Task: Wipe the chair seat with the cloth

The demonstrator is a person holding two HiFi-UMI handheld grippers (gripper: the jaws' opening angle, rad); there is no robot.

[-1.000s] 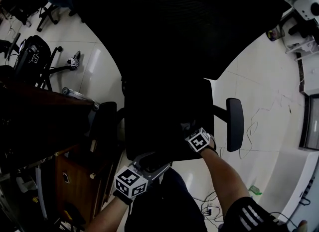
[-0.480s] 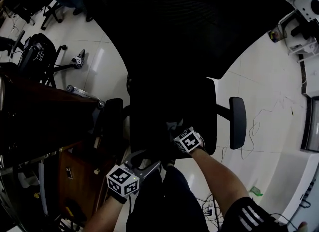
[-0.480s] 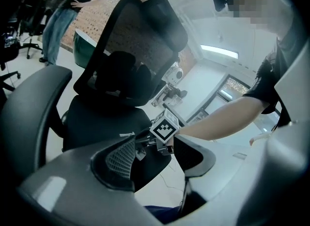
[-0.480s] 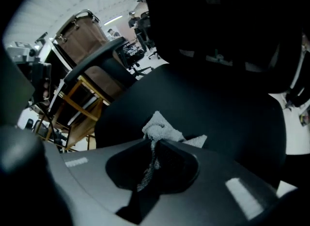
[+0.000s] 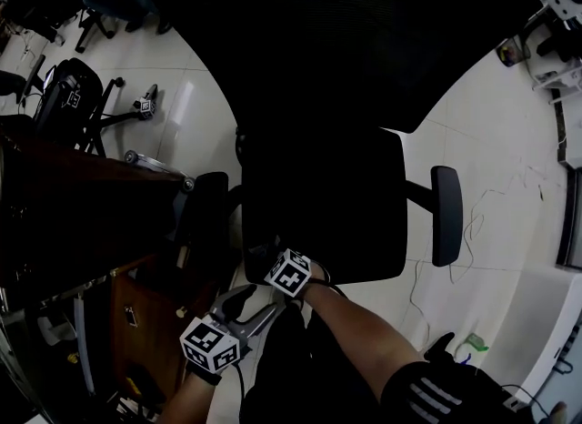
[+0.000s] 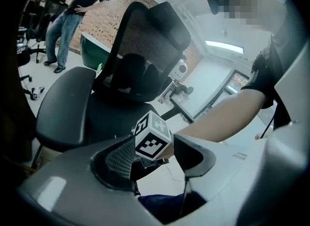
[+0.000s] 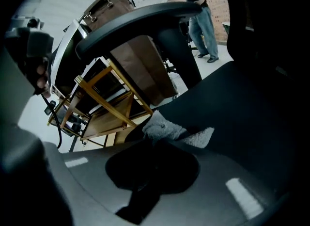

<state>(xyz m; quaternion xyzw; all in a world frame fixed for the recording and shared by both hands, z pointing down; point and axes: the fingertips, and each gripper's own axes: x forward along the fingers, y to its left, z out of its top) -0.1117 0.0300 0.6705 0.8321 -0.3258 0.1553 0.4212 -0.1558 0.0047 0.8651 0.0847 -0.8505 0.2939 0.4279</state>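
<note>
As left gapes, right (clamped) holds cloth.

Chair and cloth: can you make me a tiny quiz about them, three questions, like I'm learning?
1. True or false: the cloth is bright red.
2. What grips the cloth? A: the left hand-held gripper. B: the right hand-held gripper. C: nothing.
3. Fill in: the left hand-held gripper's jaws stand ____ and empty.

Key: 1 false, it is pale grey; 2 B; 3 open.
</note>
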